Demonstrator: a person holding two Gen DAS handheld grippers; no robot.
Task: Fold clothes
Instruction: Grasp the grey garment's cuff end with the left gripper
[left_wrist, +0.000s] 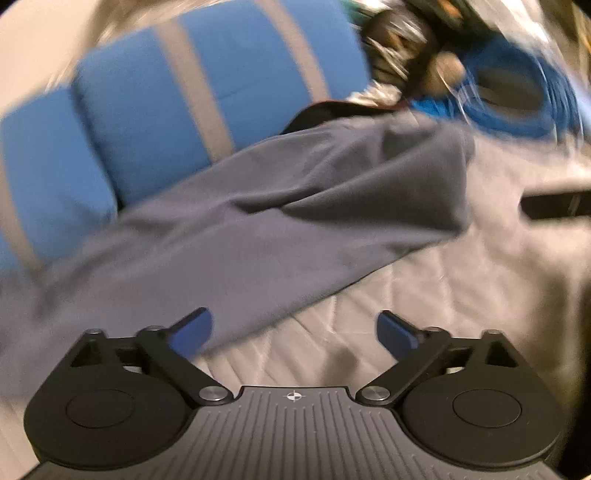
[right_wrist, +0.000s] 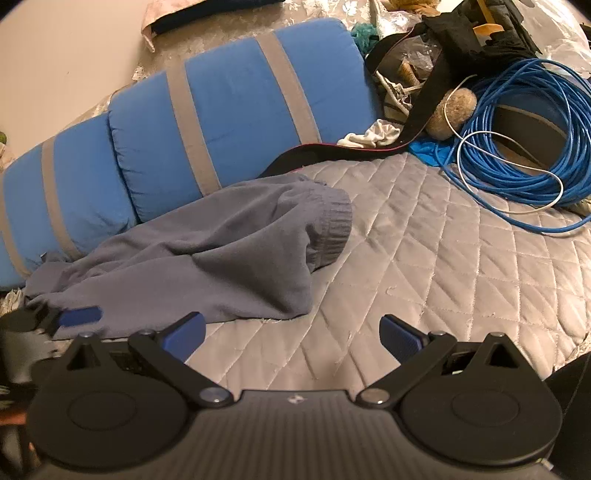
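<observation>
The crumpled grey-blue knit garment (right_wrist: 207, 251) runs lower left to centre, beside the blue grey-striped bolster (right_wrist: 207, 110). The left gripper (left_wrist: 293, 332) is nearer its edge. It and the right gripper (right_wrist: 293, 336) both have fingers apart, empty.

Left gripper (left_wrist: 293, 328) jaws wide apart, empty, over quilt (left_wrist: 424, 295); grey garment (left_wrist: 258, 221) beside blue bolster (left_wrist: 147, 122).

A blue bolster (right_wrist: 221, 110) with grey bands lies on a quilted grey bed (right_wrist: 443, 258). A coiled blue cable (right_wrist: 517, 184) sits beside black bags (right_wrist: 480, 33).
</observation>
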